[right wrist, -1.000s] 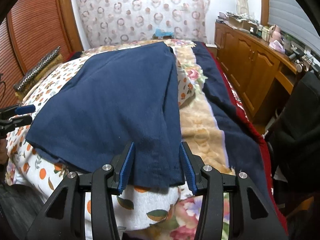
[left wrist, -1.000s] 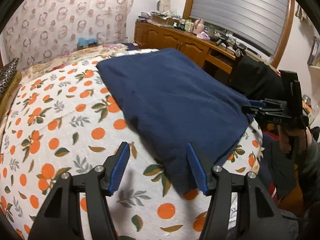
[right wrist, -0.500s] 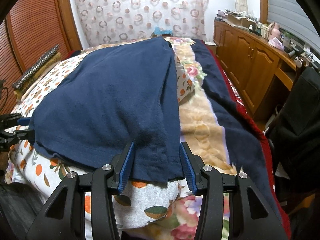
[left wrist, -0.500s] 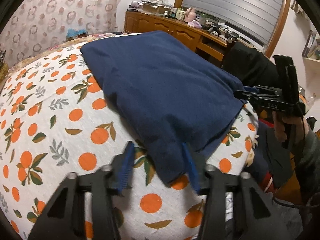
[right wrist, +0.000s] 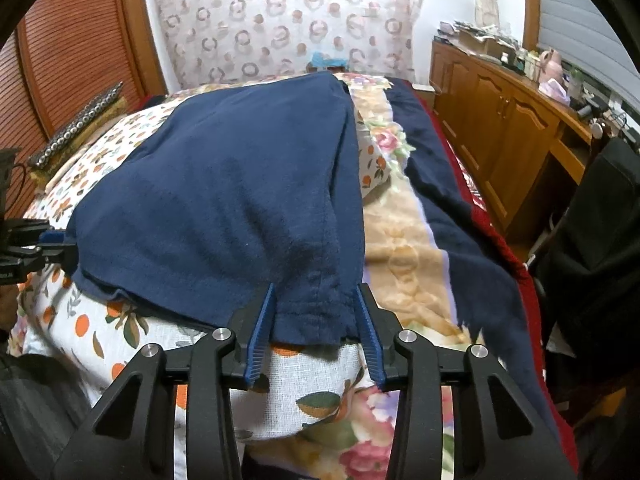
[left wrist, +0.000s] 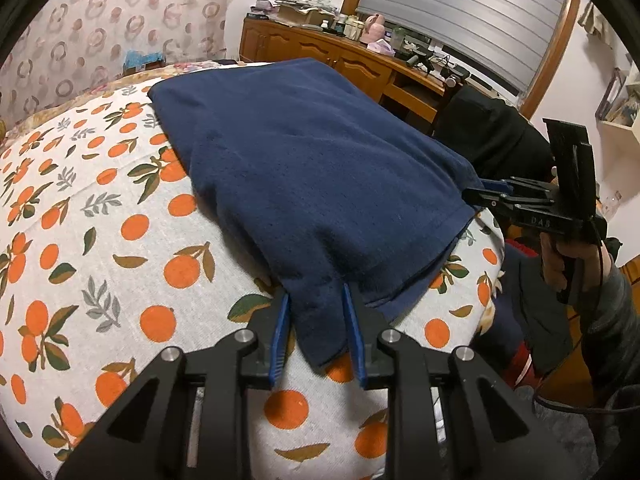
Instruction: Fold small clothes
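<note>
Orange-print bedding (left wrist: 120,248) is covering the bed and filling the lower left of the left wrist view, and a dark blue garment (left wrist: 320,168) is lying flat on top of it, reaching from the middle of the frame up toward the top.

Starting at the jaws: the left gripper (left wrist: 316,328) is sitting at the bottom middle of its frame. Its two blue jaws are closing, and one near corner of the garment is lying between them. The pads are almost touching the cloth, but they are not yet pinching it tight.

The right gripper (right wrist: 316,320) is sitting at the bottom middle of the right wrist view. Its jaws are closing too, with the other near corner and hem of the garment (right wrist: 240,200) sitting between them. Small gaps are showing on both sides of the cloth.

Moving outward, the right gripper is also showing at the right edge of the left wrist view, held by a hand (left wrist: 560,264) in a grey sleeve (left wrist: 612,320). A flowery blanket (right wrist: 400,240) is running up the right of the garment in the right wrist view. A wooden cabinet (right wrist: 500,128) is standing at the upper right, and a patterned curtain (right wrist: 280,20) is hanging at the top.
</note>
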